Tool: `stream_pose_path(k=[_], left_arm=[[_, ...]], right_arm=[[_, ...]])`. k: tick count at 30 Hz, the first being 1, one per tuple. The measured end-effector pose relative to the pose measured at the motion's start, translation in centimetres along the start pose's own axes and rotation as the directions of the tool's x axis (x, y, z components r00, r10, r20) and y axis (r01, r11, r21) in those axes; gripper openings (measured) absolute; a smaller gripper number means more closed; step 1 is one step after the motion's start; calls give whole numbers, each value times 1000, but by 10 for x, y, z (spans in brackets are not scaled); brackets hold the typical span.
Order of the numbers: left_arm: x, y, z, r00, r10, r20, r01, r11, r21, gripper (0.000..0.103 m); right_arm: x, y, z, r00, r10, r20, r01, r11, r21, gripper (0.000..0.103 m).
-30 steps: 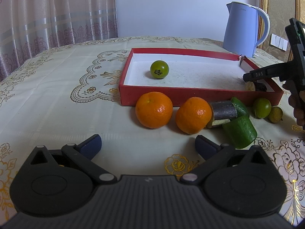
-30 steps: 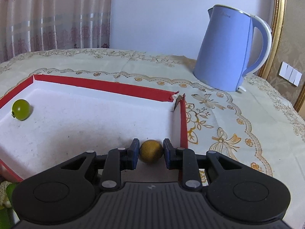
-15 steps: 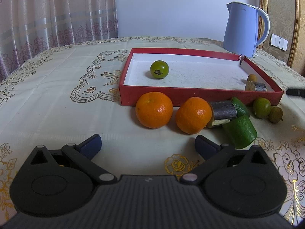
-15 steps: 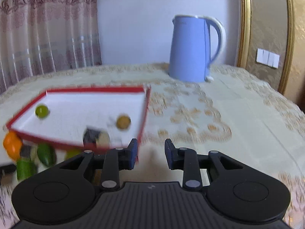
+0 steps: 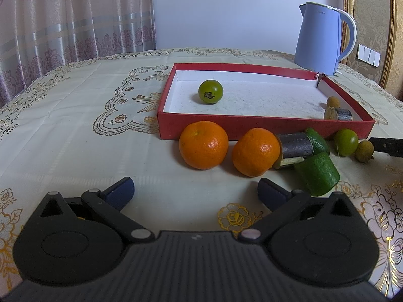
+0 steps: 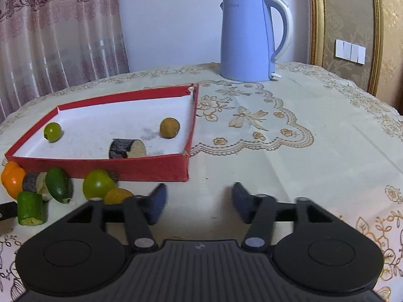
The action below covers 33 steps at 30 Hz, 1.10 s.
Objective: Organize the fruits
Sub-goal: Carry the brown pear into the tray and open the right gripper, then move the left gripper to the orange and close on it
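A red tray point(image 5: 264, 125) point(image 6: 141, 170) holds a green fruit point(image 5: 210, 91) point(image 6: 52, 131), a small brown fruit point(image 6: 169, 127) point(image 5: 333, 101) and a dark cut piece point(image 6: 127, 148) point(image 5: 338, 114). In front of the tray lie two oranges point(image 5: 203, 144) point(image 5: 255, 152), a dark cut piece point(image 5: 294, 146), green cut pieces point(image 5: 317, 173) point(image 6: 32, 207), a green round fruit point(image 5: 346, 138) point(image 6: 98, 185) and a small brown fruit point(image 5: 364, 151). My left gripper point(image 5: 195, 191) is open and empty, short of the oranges. My right gripper point(image 6: 199, 202) is open and empty, near the tray's front right corner.
A blue kettle point(image 5: 325, 37) point(image 6: 252, 37) stands behind the tray on the embroidered tablecloth point(image 5: 75, 125). Curtains hang at the back left. The right gripper's tip point(image 5: 388, 146) shows at the right edge of the left wrist view.
My right gripper let go of the small brown fruit in the tray, pulled back out of it and opened wider. The left gripper has not moved.
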<state>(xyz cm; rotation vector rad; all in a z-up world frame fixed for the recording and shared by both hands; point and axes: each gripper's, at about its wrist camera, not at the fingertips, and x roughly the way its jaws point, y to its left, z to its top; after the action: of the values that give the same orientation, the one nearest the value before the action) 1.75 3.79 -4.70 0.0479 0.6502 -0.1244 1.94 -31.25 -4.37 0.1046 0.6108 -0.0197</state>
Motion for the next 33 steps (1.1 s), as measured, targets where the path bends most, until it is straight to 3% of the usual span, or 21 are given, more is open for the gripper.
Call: stream_pose_path(k=[10, 16, 22, 25, 33], left_arm=[[-1, 0, 0, 1000, 3, 6, -3, 1000, 0, 103], [-11, -4, 4, 994, 95, 54, -99, 992, 79, 103], [-2, 23, 29, 995, 93, 36, -92, 995, -37, 103], [9, 32, 36, 1000, 19, -11, -20, 996, -82, 103], [19, 33, 44, 999, 8, -43, -14, 989, -145, 103]], right_arm=[[3, 6, 1, 1000, -13, -22, 13, 999, -31, 69], [4, 9, 1, 1000, -13, -29, 12, 999, -49, 73], [5, 9, 1, 999, -14, -29, 12, 999, -51, 73], [5, 9, 1, 999, -14, -30, 13, 999, -52, 73], [5, 9, 1, 999, -12, -31, 11, 998, -54, 75]])
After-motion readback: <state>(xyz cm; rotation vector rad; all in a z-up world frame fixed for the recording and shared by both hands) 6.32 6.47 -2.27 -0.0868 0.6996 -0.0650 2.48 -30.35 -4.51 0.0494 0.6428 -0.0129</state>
